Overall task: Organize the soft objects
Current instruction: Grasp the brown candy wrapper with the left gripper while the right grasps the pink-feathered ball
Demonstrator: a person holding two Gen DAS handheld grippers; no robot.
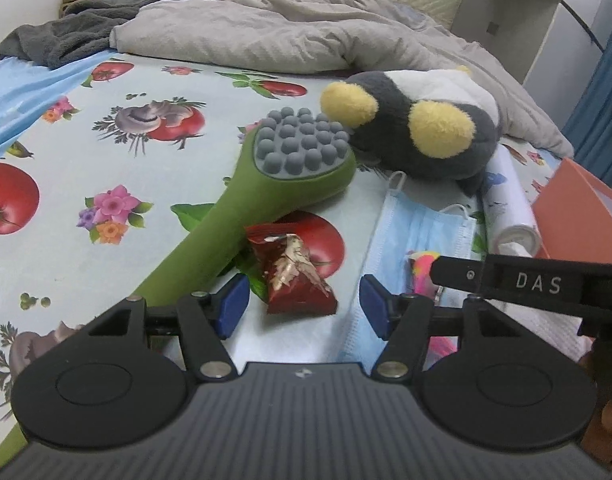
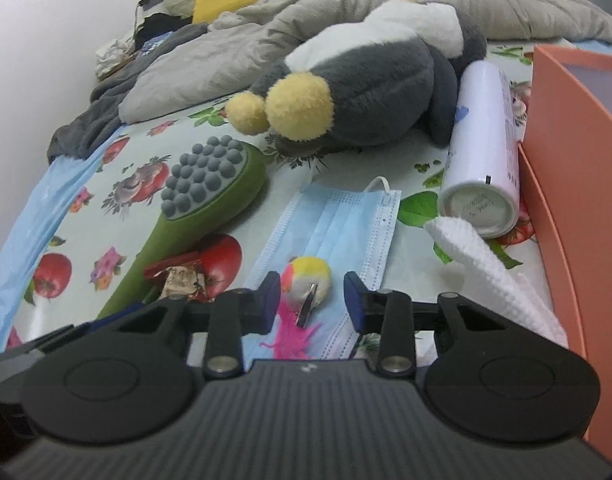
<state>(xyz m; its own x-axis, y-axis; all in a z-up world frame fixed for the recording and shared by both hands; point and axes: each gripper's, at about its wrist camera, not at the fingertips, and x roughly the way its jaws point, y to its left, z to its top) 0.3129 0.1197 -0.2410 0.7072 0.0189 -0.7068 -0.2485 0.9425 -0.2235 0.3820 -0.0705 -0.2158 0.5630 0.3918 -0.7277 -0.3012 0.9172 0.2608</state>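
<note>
open: sheet [image 1: 66, 216] left | blocked: orange box [image 2: 577, 184] right, plush [image 2: 365, 92] ahead

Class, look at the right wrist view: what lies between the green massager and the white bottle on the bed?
A blue face mask lies flat between the green massager and the white bottle.

Right wrist view: R gripper [image 2: 310, 300] jaws apart w/ small pom-pom toy [image 2: 307, 278] between, lying on blue face mask [image 2: 337, 220]. Behind: green massager [image 2: 194, 208], grey plush [image 2: 365, 76], white bottle [image 2: 481, 152] beside orange box [image 2: 577, 184].
</note>
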